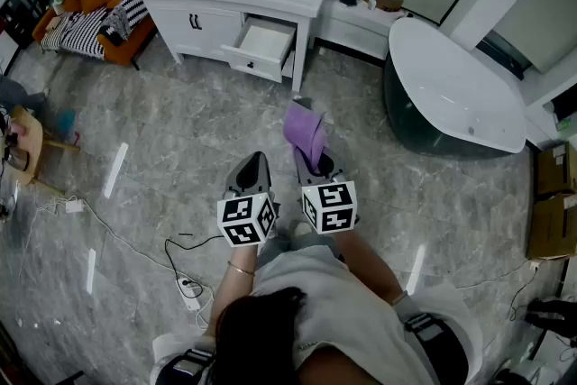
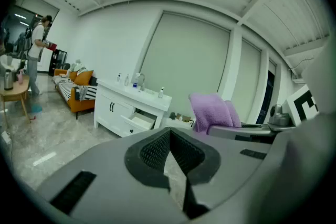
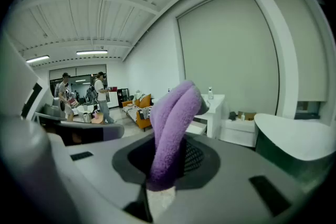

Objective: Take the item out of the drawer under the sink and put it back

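A folded purple towel (image 1: 306, 132) stands up from my right gripper (image 1: 313, 160), whose jaws are shut on it; in the right gripper view the purple towel (image 3: 170, 131) rises between the pads. My left gripper (image 1: 253, 169) hangs beside it, shut and holding nothing; the left gripper (image 2: 169, 165) shows its pads meeting in its own view, with the towel (image 2: 212, 110) off to the right. Ahead stands the white sink cabinet (image 1: 236, 0) with one drawer (image 1: 262, 45) pulled out. The cabinet (image 2: 128, 107) and its open drawer (image 2: 140, 121) also show in the left gripper view.
A white bathtub (image 1: 455, 90) stands at the right. An orange sofa (image 1: 95, 13) with striped cushions is at the far left. Cables and a power strip (image 1: 189, 291) lie on the marble floor at the near left. Cardboard boxes (image 1: 552, 212) sit at the right edge. People stand far off.
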Available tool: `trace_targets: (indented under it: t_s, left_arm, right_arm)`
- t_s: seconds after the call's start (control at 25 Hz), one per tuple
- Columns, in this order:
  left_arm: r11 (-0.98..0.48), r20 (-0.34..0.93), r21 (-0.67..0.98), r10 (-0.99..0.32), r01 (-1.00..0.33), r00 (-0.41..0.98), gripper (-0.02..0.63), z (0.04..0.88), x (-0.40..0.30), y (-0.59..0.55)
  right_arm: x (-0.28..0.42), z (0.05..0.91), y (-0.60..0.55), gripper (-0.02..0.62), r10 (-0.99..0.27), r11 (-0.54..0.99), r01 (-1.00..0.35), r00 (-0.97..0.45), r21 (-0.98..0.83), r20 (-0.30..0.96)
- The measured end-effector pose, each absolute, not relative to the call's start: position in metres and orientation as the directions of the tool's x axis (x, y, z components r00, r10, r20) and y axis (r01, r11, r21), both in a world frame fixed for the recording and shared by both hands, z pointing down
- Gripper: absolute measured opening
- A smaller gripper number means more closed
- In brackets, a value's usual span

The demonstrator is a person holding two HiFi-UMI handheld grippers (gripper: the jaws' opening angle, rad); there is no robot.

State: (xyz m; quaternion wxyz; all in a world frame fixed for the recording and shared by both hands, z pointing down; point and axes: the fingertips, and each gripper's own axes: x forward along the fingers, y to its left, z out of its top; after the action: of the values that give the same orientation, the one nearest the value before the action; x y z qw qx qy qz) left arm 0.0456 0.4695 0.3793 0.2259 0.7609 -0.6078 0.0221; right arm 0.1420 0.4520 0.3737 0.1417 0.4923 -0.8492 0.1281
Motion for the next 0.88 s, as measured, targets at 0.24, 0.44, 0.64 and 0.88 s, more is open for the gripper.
trace_targets:
  t_s: [0.24,0.44,0.64,0.88]
  left_arm:
    - [-0.168,0.307,0.313,-0.914,-0.935,0.267,0.003,0.377,0.051,0.471]
    - [-0.167,0.298,0.309,-0.918,-0.936,0.261,0.004,0.375,0.051,0.469]
    - [-0.167,0.291,0.307,-0.921,-0.937,0.259,0.003,0.374,0.048,0.467]
    - [-0.194,0.309,0.338,-0.901,-0.921,0.303,0.004,0.381,0.045,0.456]
  right_arm:
    - [0.143,0.376,0.455,0.086,-0.792,0.490,-0.868,-0.481,-0.079,0.377]
    - [0.137,0.377,0.456,0.086,-0.782,0.509,-0.857,-0.499,-0.079,0.374]
    - [0.132,0.376,0.455,0.086,-0.776,0.519,-0.850,-0.513,-0.090,0.368]
    - [0.122,0.376,0.451,0.086,-0.779,0.518,-0.849,-0.517,-0.101,0.355]
